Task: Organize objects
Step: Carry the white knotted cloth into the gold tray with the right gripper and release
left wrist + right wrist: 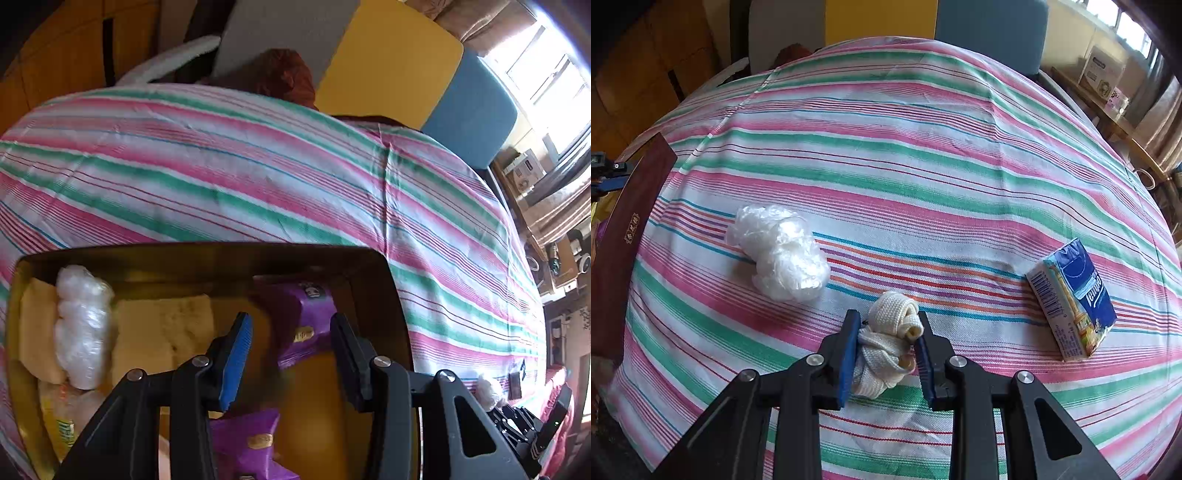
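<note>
- Sorting is partway through: a box [388,288] with a glossy gold inside sits on the striped cloth of the counter [258,166] and already holds several things, while others are yet to go in.
- In the box lie two purple snack packets [310,317], a crumpled clear plastic bag [83,325] resting across pale yellow sponge-like blocks [162,332], and a yellow printed packet at the near left corner.
- Left tongs [291,362] hang over the box with their jaws spread and nothing between the pads; one purple packet lies just below the gap, so I judge a drop-off has been made.
- Right tongs [886,350] are pinching a knotted off-white bundle of woven cloth [886,343], pads pressed on both its sides, with the bundle low over the striped cloth; I cannot tell whether it is lifted clear.
- Loose on the counter are a second wad of clear plastic [779,251], near the bundle on its left, and a blue tissue pack [1071,299] well apart on the right.
- Next, as I see it: the bundle needs carrying leftward to the box, whose dark red side [624,236] shows at the left edge, and the left tongs need to clear out of the way.
</note>
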Action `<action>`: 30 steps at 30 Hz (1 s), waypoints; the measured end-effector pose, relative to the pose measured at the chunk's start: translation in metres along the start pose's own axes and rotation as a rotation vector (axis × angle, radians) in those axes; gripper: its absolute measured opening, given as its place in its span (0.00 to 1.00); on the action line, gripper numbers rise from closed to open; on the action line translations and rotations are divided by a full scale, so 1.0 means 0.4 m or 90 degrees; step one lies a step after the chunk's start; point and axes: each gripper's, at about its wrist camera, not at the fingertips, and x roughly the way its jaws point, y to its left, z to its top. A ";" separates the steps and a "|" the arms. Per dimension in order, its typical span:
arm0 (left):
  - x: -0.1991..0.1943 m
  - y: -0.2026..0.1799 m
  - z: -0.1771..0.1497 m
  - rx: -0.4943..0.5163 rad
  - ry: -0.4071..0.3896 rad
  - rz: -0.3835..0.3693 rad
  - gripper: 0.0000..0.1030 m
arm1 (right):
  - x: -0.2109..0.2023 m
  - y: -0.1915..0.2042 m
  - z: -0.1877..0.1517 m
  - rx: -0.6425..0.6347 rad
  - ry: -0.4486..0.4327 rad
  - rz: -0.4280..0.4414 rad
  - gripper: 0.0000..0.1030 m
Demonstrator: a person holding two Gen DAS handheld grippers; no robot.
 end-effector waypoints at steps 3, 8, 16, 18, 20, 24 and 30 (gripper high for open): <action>-0.044 -0.008 -0.019 0.027 -0.031 0.017 0.43 | 0.001 -0.001 0.001 -0.001 0.000 0.000 0.29; -0.154 -0.038 -0.108 0.087 -0.109 0.036 0.43 | 0.001 0.002 0.000 -0.009 -0.002 -0.007 0.29; -0.281 -0.039 -0.244 0.133 -0.188 0.043 0.43 | 0.002 0.003 0.004 -0.017 -0.003 -0.017 0.28; -0.301 -0.033 -0.266 0.138 -0.197 0.048 0.43 | 0.002 0.004 0.004 -0.020 -0.004 -0.021 0.28; -0.320 -0.026 -0.289 0.144 -0.206 0.052 0.43 | 0.002 0.007 0.004 -0.023 -0.005 -0.023 0.28; -0.340 -0.010 -0.324 0.140 -0.211 0.058 0.43 | 0.001 0.011 0.004 -0.029 -0.007 -0.029 0.28; -0.346 0.015 -0.355 0.126 -0.208 0.058 0.43 | 0.001 0.007 0.008 -0.015 -0.003 -0.032 0.28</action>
